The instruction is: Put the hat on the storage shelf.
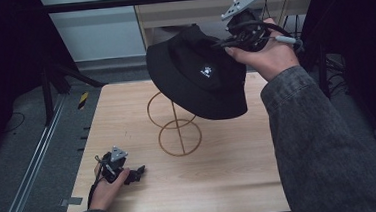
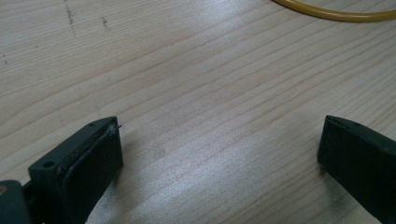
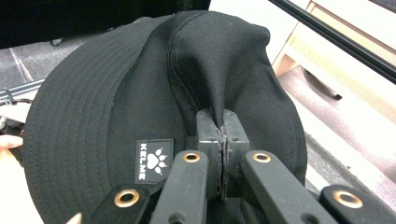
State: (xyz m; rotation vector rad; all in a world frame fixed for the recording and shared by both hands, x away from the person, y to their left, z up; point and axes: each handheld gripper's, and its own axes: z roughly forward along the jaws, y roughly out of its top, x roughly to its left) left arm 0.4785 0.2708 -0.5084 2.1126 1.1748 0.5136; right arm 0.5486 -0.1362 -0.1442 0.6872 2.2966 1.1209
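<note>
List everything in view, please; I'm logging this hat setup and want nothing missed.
bucket hat: one, black with a white paw patch, held in the air above the stand
wire hat stand: one, yellow-gold, rings and upright, middle of the table
table: one, light wood, under the stand
yellow-black strip: one, on the floor by the table's far left corner
left gripper: one, black, resting on the table near its left front, open
right gripper: one, black, fingers pinched shut on the hat's crown fabric

hat (image 1: 196, 78): above stand (image 1: 176, 124), mid-table (image 1: 230, 168) | left gripper (image 1: 139, 170): on table, front-left of stand
</note>
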